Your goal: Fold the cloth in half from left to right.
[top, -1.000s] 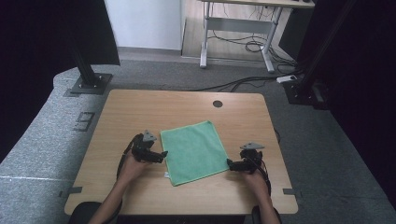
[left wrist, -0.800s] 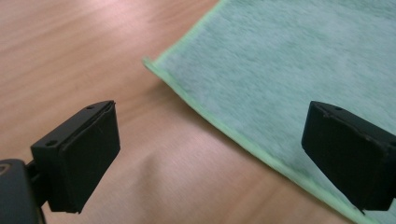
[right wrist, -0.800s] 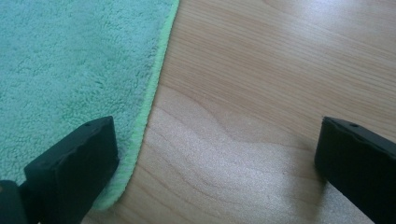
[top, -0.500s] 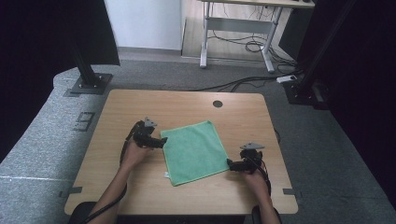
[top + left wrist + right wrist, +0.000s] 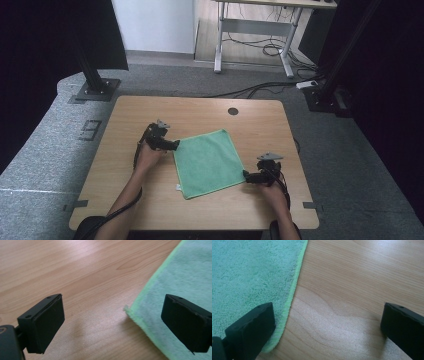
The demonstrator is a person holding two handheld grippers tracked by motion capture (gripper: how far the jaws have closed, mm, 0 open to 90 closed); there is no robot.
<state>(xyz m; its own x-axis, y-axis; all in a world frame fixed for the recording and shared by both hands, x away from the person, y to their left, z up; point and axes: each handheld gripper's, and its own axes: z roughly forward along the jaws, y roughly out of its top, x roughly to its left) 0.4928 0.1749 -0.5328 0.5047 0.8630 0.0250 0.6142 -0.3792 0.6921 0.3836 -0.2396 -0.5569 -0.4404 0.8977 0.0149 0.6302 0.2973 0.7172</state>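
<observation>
Cloth (image 5: 208, 162) lies flat and green in the middle of the table (image 5: 125, 120), turned a little so its corners point out.

Nearest the person, at about 4 o'clock from the cloth, the right gripper (image 5: 248, 176) sits low by the near right corner. Its fingers (image 5: 249, 327) are spread wide, with one over the cloth's edge (image 5: 292, 297) and the other over bare wood. They hold nothing.

Farther away, at about 10 o'clock, the left gripper (image 5: 175, 145) is at the far left corner (image 5: 128, 310). Its fingers (image 5: 42, 325) are spread wide too, with the corner lying between them.

I think this is the step of lining up on two corners to pick the cloth up or fold it. Next, each gripper should dip to the table, slide a finger under its corner, and pinch shut before any lifting.
</observation>
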